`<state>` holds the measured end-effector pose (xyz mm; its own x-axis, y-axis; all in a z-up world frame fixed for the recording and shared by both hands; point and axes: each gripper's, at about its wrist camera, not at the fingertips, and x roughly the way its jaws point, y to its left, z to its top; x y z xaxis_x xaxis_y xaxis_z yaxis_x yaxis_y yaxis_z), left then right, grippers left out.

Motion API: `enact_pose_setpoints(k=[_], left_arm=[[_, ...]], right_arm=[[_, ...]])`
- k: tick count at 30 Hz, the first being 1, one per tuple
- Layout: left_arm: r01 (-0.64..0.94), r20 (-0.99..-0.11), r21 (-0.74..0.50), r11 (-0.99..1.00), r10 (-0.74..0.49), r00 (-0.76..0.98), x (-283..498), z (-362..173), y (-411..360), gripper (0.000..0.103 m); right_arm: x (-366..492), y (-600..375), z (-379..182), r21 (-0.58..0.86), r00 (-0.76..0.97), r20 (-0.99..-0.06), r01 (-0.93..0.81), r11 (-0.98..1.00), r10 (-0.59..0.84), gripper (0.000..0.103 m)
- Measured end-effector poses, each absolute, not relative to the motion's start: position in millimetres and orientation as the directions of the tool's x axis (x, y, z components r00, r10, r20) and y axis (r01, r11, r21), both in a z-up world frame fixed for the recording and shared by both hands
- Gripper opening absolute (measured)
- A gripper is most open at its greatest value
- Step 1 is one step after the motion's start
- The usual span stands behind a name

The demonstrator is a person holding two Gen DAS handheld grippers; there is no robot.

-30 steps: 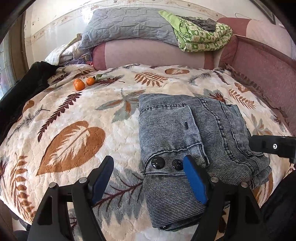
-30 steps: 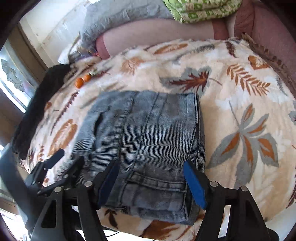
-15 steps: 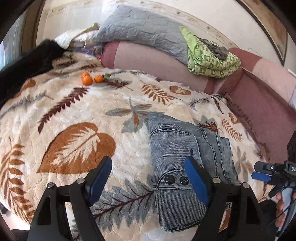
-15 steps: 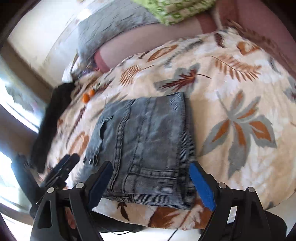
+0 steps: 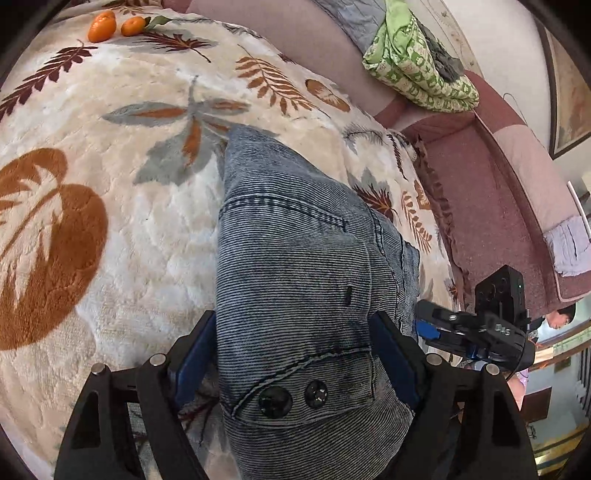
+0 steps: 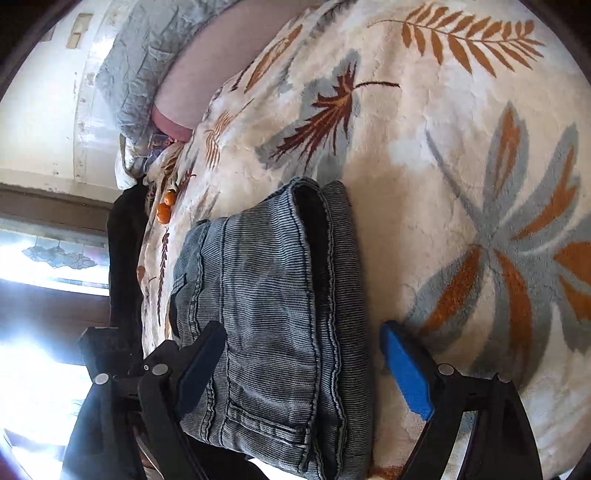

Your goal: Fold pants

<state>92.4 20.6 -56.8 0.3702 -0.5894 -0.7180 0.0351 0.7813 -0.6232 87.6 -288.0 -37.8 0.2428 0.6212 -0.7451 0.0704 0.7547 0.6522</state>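
Note:
Grey-blue denim pants (image 5: pixel 295 258) lie folded in a compact stack on the leaf-patterned blanket (image 5: pixel 110 221). My left gripper (image 5: pixel 295 354) is open, its blue-padded fingers (image 5: pixel 192 354) straddling the waistband end with two dark buttons (image 5: pixel 291 398). My right gripper (image 6: pixel 303 365) is open too, its fingers either side of the stack's other end; the pants show there (image 6: pixel 266 302), with layered hems toward the blanket (image 6: pixel 443 147). The right gripper also shows at the right in the left wrist view (image 5: pixel 480 328).
Two oranges (image 5: pixel 110 26) lie at the far side of the blanket. A mauve sofa back (image 5: pixel 498 166) carries a green patterned cloth (image 5: pixel 417 66) and a grey quilt (image 6: pixel 147 55). A dark garment (image 6: pixel 125 236) lies by the window. A person (image 5: pixel 561 317) is visible beyond.
Both grippers have moved in close and low over the folded pants, tilting; each now has its open fingers straddling an end of the stack. The pants have not visibly shifted.

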Motion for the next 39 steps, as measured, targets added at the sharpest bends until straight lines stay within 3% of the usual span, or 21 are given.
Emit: enact_pose_setpoints(k=[1,2,5,8,12,17,21,26,27,29,31,34,36,38,39], left_arm=[[0.033,-0.732,-0.608,0.793,-0.576,0.365,94,-57,19,0.072],[0.034,-0.744,-0.589,0.807,-0.559,0.366,95,-57,16,0.065],[0.038,-0.781,-0.526,0.850,-0.501,0.373,96,-55,13,0.043],[0.091,-0.794,-0.447,0.890,-0.441,0.418,89,-40,6,0.031],[0.166,-0.766,-0.359,0.918,-0.392,0.510,76,-6,-1,0.029],[0.187,-0.664,-0.281,0.941,-0.331,0.670,80,56,21,0.029],[0.171,-0.621,-0.296,0.940,-0.325,0.713,107,79,53,0.029],[0.135,-0.662,-0.331,0.934,-0.332,0.672,148,46,71,0.034],[0.107,-0.689,-0.342,0.933,-0.327,0.646,152,28,72,0.038],[0.050,-0.782,-0.326,0.944,-0.299,0.547,164,-10,69,0.063],[-0.041,-0.849,-0.269,0.962,-0.217,0.482,167,-40,73,0.068],[-0.047,-0.820,-0.297,0.954,-0.230,0.524,148,-30,80,0.070],[-0.038,-0.781,-0.266,0.963,-0.192,0.594,128,-5,78,0.071],[-0.015,-0.719,-0.246,0.969,-0.172,0.673,102,16,73,0.086],[-0.010,-0.705,-0.222,0.975,-0.153,0.693,96,20,69,0.088]], right_arm=[[87,-284,-41,0.610,0.231,-0.780,0.075,0.789,0.581,0.040],[86,-282,-42,0.593,0.237,-0.791,0.065,0.803,0.565,0.035],[86,-276,-39,0.565,0.248,-0.805,0.047,0.823,0.539,0.031],[80,-263,-22,0.511,0.283,-0.820,-0.030,0.859,0.497,0.020],[77,-247,17,0.504,0.350,-0.787,-0.107,0.857,0.507,0.015],[95,-213,76,0.479,0.419,-0.736,-0.232,0.846,0.532,0.015],[122,-188,109,0.472,0.470,-0.687,-0.291,0.832,0.554,0.014],[163,-170,90,0.483,0.453,-0.701,-0.267,0.834,0.551,0.014],[168,-170,80,0.491,0.434,-0.710,-0.259,0.832,0.554,0.014],[181,-167,42,0.496,0.357,-0.764,-0.209,0.843,0.537,0.018],[188,-168,0,0.450,0.289,-0.834,-0.134,0.883,0.470,0.021],[176,-171,-14,0.381,0.289,-0.866,-0.143,0.913,0.407,0.033],[160,-172,8,0.344,0.355,-0.851,-0.181,0.921,0.388,0.034],[140,-171,30,0.337,0.418,-0.814,-0.226,0.914,0.403,0.037],[132,-168,37,0.332,0.439,-0.798,-0.251,0.909,0.412,0.039]])
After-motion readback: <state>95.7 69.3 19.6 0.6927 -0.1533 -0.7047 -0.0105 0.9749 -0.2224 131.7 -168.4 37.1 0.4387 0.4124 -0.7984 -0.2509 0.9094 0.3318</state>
